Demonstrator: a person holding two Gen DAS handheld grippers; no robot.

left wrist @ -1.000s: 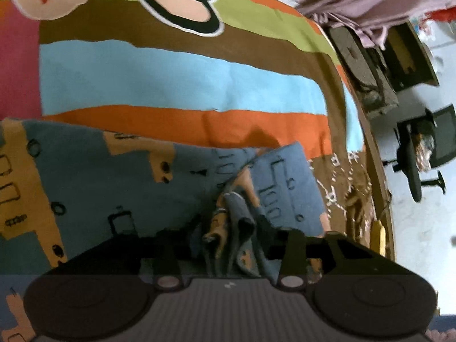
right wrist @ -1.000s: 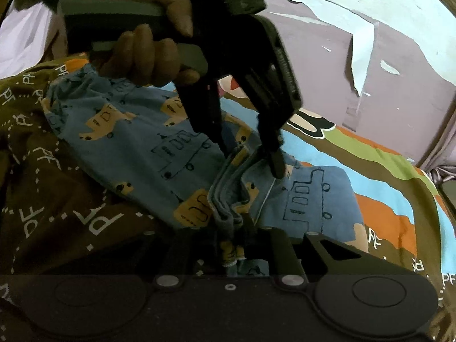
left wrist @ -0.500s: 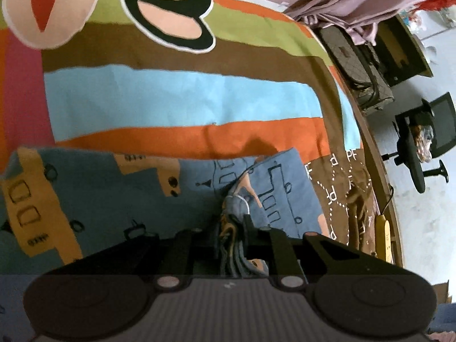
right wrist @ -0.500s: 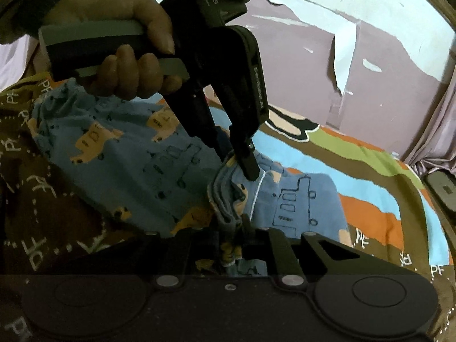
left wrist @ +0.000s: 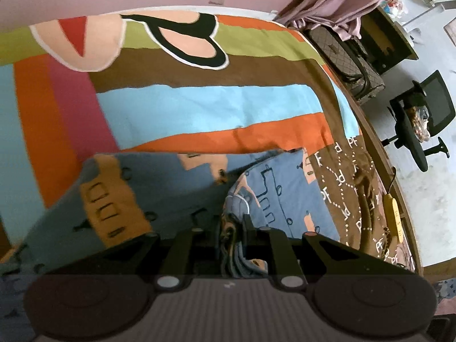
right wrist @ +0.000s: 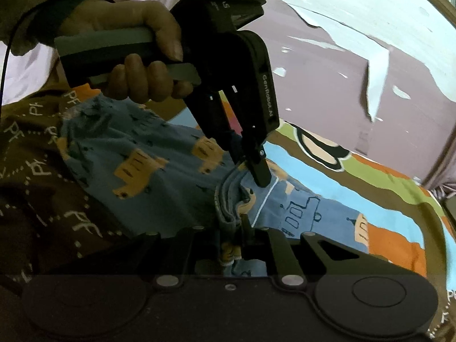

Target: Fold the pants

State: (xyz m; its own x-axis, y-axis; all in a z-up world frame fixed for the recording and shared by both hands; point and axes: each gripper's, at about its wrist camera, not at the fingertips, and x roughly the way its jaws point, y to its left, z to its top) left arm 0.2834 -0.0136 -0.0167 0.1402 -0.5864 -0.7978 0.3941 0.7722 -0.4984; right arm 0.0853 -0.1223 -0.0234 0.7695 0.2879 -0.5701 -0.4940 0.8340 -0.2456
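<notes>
Where the blue pants (right wrist: 148,154) with orange vehicle prints lie spread on the striped bedspread (left wrist: 199,108), their bunched edge is pinched by both tools: the left gripper (right wrist: 250,168), gripped by a hand (right wrist: 136,57), and the right gripper (right wrist: 233,228) each clamp the gathered fabric. An office chair (left wrist: 421,119) stands on the floor beyond the bed.

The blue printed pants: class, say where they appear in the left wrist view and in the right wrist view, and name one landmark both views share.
Left wrist view: the blue printed pants fill the lower middle, bunched between the left gripper.
Right wrist view: they spread from left to lower right, bunched at the right gripper.
Shared landmark: the striped bedsheet.
</notes>
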